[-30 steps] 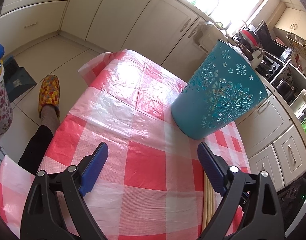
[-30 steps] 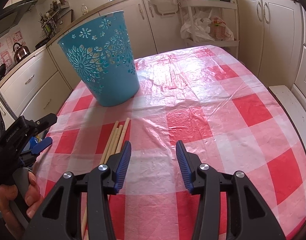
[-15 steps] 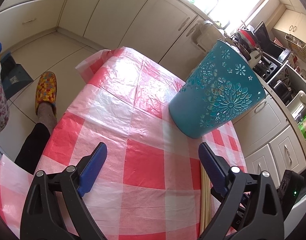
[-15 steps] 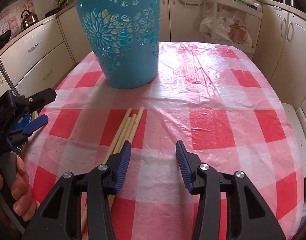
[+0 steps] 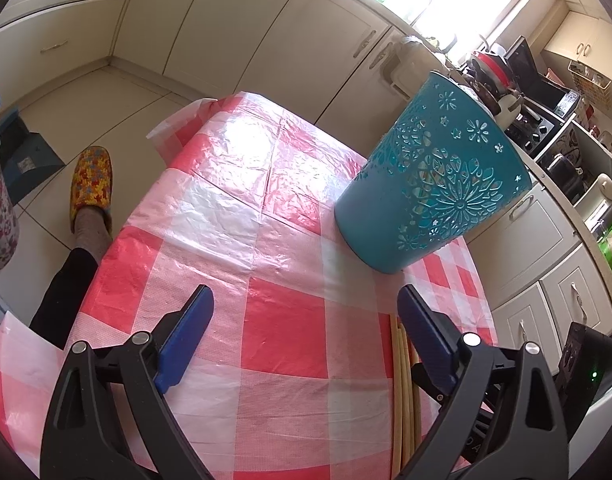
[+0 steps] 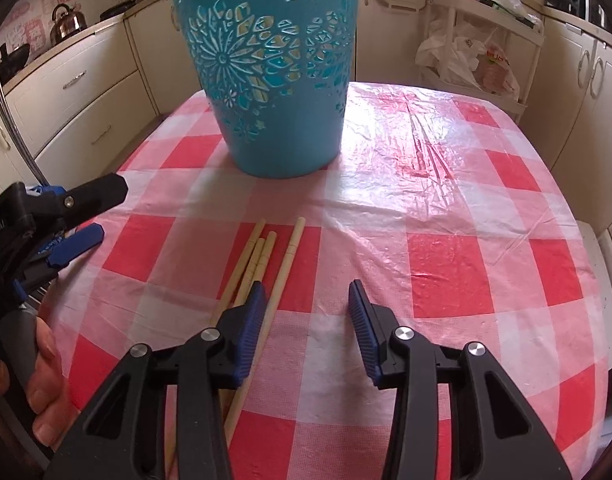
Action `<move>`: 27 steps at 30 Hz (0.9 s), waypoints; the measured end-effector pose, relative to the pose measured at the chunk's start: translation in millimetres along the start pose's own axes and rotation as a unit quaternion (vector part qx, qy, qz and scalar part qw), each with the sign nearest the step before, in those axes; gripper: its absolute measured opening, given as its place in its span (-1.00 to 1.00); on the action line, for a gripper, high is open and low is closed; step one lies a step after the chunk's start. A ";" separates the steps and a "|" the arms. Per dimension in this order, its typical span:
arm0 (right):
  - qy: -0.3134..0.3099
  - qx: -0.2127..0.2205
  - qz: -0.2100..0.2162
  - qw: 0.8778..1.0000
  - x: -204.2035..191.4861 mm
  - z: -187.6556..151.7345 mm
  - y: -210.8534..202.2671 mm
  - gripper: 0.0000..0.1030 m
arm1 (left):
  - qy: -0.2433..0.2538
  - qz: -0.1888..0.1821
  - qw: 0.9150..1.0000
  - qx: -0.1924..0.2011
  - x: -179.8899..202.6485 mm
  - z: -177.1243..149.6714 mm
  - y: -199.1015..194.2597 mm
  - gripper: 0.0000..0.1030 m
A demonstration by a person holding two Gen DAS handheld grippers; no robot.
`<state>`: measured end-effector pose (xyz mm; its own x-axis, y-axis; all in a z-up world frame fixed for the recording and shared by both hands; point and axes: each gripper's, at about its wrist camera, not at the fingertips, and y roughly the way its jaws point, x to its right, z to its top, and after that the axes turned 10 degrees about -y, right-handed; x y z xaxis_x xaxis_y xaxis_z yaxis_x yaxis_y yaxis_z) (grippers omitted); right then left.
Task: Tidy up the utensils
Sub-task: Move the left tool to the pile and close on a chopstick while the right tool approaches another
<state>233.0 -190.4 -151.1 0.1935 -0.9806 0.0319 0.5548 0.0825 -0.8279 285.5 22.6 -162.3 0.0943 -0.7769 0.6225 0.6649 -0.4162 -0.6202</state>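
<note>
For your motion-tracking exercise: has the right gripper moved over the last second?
Yes. The right gripper has swung left and advanced: the standing teal basket went from upper left to centre and looms larger, and the chopsticks sit nearer its left finger.

A teal bucket [image 6: 276,80] with cut-out flower patterns is seen on a red, pink and white checked tablecloth [image 6: 445,248]; beside the bucket, pale wooden chopsticks [image 6: 266,256].

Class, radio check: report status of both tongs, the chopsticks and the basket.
Left tongs open, empty. Right tongs open, over the chopsticks lying flat. Teal basket upright beyond them; nothing between.
</note>
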 end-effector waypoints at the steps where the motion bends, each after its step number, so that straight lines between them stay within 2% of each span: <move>1: -0.008 -0.002 -0.005 1.000 -0.9 -0.4 -0.3 -0.28 | 0.001 0.001 1.000 0.000 0.8 -0.4 -0.1 0.73; 3: -0.020 -0.003 -0.004 1.000 -0.8 -1.4 -1.6 -0.40 | 0.005 0.003 1.000 -0.002 2.6 -1.1 0.5 0.73; 5: -0.021 -0.005 0.005 1.000 4.0 -2.5 -2.4 -0.67 | 0.020 0.012 1.000 -0.010 8.6 -3.1 3.1 0.73; 7: -0.020 -0.006 0.018 1.000 13.2 -3.0 -2.4 -0.77 | 0.056 0.020 0.998 -0.032 19.9 -6.8 9.0 0.73; 9: -0.029 -0.008 0.027 0.999 19.0 -4.6 -2.6 -0.78 | 0.098 0.023 0.993 -0.056 33.8 -13.8 14.9 0.73; 12: -0.067 -0.007 0.037 0.997 22.1 -8.1 -5.2 -0.78 | 0.169 0.032 0.981 -0.089 57.6 -30.0 24.7 0.73; 15: -0.060 0.005 0.053 0.997 29.3 -13.3 -6.9 -0.78 | 0.209 0.051 0.971 -0.100 71.0 -39.4 30.2 0.73; 20: -0.047 0.007 0.067 0.997 34.5 -14.3 -8.5 -0.78 | 0.298 0.101 0.943 -0.111 89.8 -60.0 38.9 0.73; 23: -0.039 0.008 0.071 0.997 35.9 -14.5 -9.0 -0.75 | 0.300 0.096 0.942 -0.114 92.2 -62.6 38.0 0.71; 27: -0.028 0.010 0.082 0.996 37.6 -14.2 -8.7 -0.64 | 0.272 0.065 0.953 -0.118 85.7 -57.4 32.2 0.71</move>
<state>224.0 -230.4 -150.6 0.3276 -0.9421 -0.0710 0.5286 0.2451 -0.8127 272.5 -84.5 -156.3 -0.2765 -0.9321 0.2338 0.4835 -0.3452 -0.8044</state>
